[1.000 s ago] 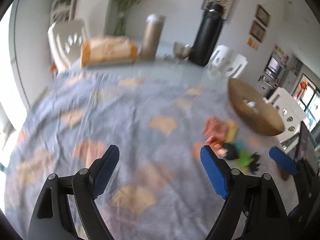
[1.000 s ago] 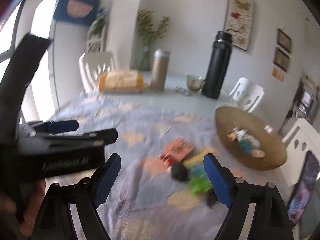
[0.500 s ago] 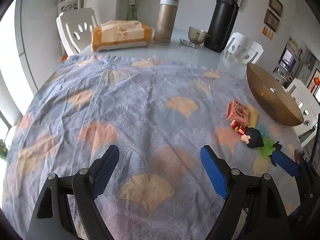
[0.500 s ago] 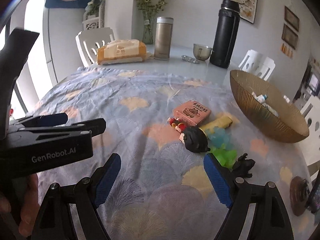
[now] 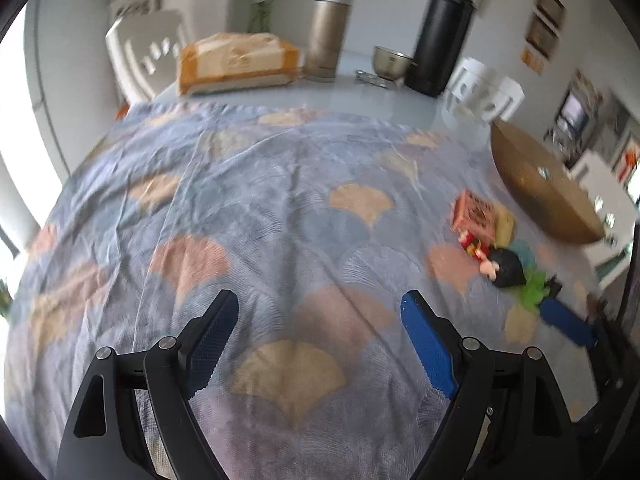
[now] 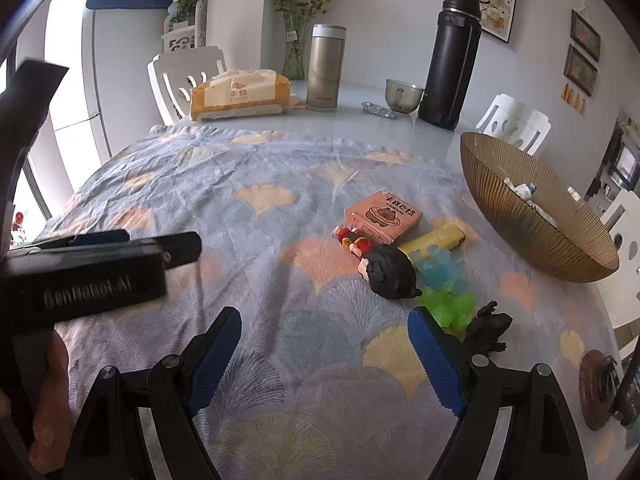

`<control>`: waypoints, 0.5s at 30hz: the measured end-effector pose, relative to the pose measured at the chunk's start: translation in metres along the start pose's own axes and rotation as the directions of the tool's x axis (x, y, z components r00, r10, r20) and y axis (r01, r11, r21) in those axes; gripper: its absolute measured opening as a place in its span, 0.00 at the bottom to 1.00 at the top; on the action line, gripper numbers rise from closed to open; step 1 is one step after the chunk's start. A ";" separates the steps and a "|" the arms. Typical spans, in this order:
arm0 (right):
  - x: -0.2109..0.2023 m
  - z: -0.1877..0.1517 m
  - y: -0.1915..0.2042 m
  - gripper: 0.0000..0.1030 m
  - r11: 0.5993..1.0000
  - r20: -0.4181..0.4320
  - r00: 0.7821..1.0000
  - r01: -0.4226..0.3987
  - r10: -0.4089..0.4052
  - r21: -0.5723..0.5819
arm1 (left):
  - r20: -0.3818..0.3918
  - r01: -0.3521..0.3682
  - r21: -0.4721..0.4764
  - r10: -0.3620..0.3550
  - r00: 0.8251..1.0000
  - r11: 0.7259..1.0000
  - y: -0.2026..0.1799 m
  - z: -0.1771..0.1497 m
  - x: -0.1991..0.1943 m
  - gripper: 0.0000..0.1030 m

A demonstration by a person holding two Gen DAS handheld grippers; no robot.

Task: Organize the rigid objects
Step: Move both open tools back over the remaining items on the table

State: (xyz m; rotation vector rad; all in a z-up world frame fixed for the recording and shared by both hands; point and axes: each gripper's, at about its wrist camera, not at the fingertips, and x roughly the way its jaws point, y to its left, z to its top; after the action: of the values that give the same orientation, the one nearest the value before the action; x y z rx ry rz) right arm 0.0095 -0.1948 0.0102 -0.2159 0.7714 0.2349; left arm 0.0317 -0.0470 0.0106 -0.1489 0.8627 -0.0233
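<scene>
Your left gripper [image 5: 320, 344] and right gripper [image 6: 324, 354] both hover with fingers spread wide and holding nothing above the tablecloth [image 6: 256, 184], while the pink box [image 6: 383, 216], doll [image 6: 384, 266], yellow tube [image 6: 436, 238] and green toy [image 6: 450, 306] lie clustered to the right, near the brown bowl [image 6: 520, 216].

box [image 6: 383, 216] behind doll [image 6: 380, 262], bowl [image 6: 532, 216] to their right, thermos [image 6: 452, 62] behind

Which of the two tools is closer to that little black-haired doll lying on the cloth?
The right tool. The doll lies just ahead of its open fingers, slightly to the right. The left tool, also open, sits farther off, with the doll well to its right.
</scene>
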 end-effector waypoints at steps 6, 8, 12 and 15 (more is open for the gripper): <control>0.001 0.000 0.001 0.82 1.000 -0.006 1.000 0.000 0.000 0.002 | 0.005 -0.037 0.075 0.036 0.999 0.996 -0.012 -0.002 0.000 0.80; 0.001 0.000 0.001 0.82 1.000 -0.006 1.000 0.000 0.000 0.002 | 0.005 -0.036 0.073 0.036 0.999 0.997 -0.012 -0.002 0.000 0.80; 0.000 0.000 -0.003 0.82 1.000 0.002 1.000 -0.012 0.012 0.026 | 0.009 -0.020 0.060 0.019 1.000 0.998 -0.010 -0.001 -0.001 0.80; -0.009 -0.001 -0.018 0.82 0.996 0.027 0.999 -0.042 0.040 0.084 | 0.019 -0.002 0.047 0.001 1.000 0.999 -0.007 0.000 -0.003 0.80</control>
State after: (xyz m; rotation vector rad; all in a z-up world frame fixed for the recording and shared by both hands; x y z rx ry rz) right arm 0.0077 -0.2131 0.0182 -0.1173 0.7590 0.2431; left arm 0.0303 -0.0538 0.0139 -0.1043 0.8429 -0.0405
